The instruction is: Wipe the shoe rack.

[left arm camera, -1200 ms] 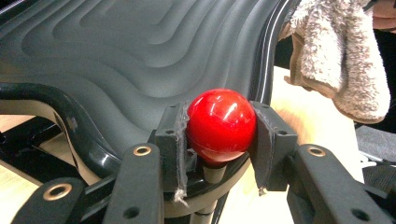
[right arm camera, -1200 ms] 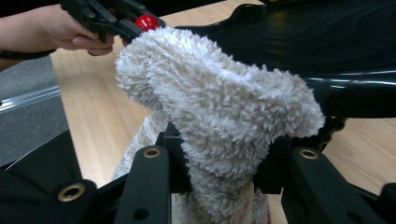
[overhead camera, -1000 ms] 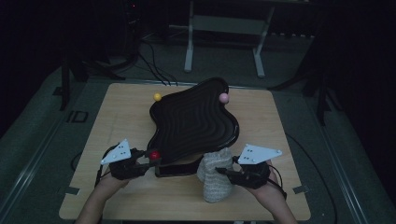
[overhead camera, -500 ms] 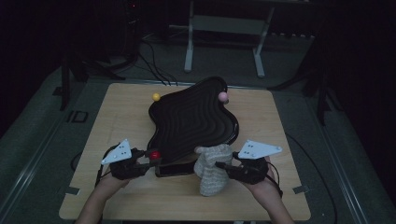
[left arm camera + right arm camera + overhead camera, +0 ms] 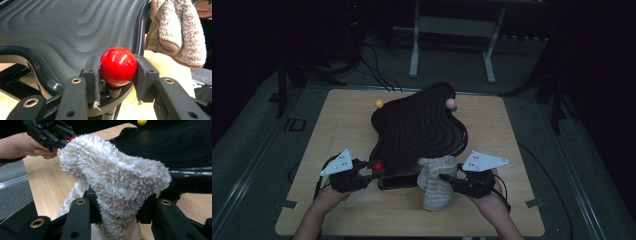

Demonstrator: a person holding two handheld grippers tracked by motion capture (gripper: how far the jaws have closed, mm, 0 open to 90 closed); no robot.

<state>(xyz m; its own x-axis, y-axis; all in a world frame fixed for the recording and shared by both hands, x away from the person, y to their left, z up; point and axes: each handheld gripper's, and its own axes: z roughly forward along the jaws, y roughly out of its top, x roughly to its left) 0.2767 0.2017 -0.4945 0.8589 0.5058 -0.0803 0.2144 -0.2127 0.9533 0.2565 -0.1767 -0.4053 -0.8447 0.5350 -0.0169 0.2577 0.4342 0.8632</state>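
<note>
right hand-held gripper [image 5: 447, 178]: clenched on the cloth [image 5: 435, 181], at the near tabletop [image 5: 337, 210] edge.
cloth: fluffy, bunched, hanging from the grip to the tabletop; its top sits just at the tray's near rim.
left hand-held gripper [image 5: 371, 170]: grasping the red knob [image 5: 118, 66] at the tray's near-left corner (steadying it, I judge).
tray [image 5: 422, 127]: black, ridged, wavy; it lies beyond the cloth, long axis running away toward the far side.
nearer hand: the right, so a wipe would go forward and up onto the tray.
far knobs: yellow [image 5: 379, 104], pink [image 5: 451, 103].
</note>
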